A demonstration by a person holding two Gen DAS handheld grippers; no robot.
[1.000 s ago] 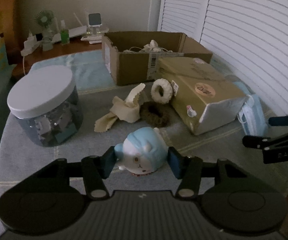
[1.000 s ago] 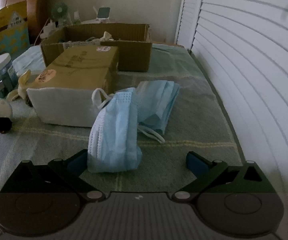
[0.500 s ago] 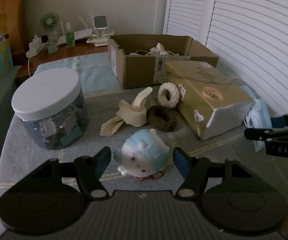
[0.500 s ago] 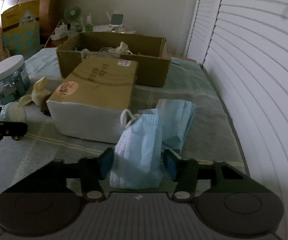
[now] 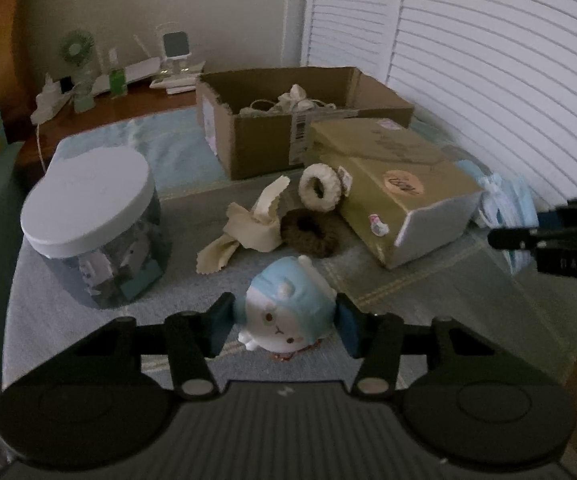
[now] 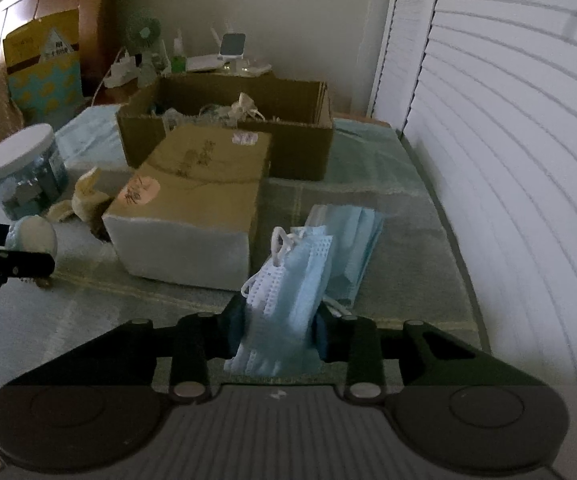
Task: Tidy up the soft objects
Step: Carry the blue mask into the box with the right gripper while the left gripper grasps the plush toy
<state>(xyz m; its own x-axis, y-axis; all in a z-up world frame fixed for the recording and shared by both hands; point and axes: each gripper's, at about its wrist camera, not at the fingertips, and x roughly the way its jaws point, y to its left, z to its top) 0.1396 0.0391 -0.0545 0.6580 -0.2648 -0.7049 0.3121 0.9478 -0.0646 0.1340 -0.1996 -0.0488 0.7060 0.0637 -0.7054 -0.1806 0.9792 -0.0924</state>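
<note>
My left gripper is shut on a round blue-and-white plush toy, held just over the table mat. My right gripper is shut on a stack of light blue face masks and holds it above more masks lying on the mat. A cream scrunchie, a dark brown scrunchie and a beige cloth lie beyond the plush. The open cardboard box stands at the back with soft items inside. The right gripper shows at the right edge of the left wrist view.
A closed tan box lies between the two grippers. A jar with a white lid stands at the left. A desk with a fan and small devices is behind. White shutters run along the right.
My left gripper closed from open onto the plush toy. My right gripper closed tighter on the face masks and lifted them off the mat, the view rising.
</note>
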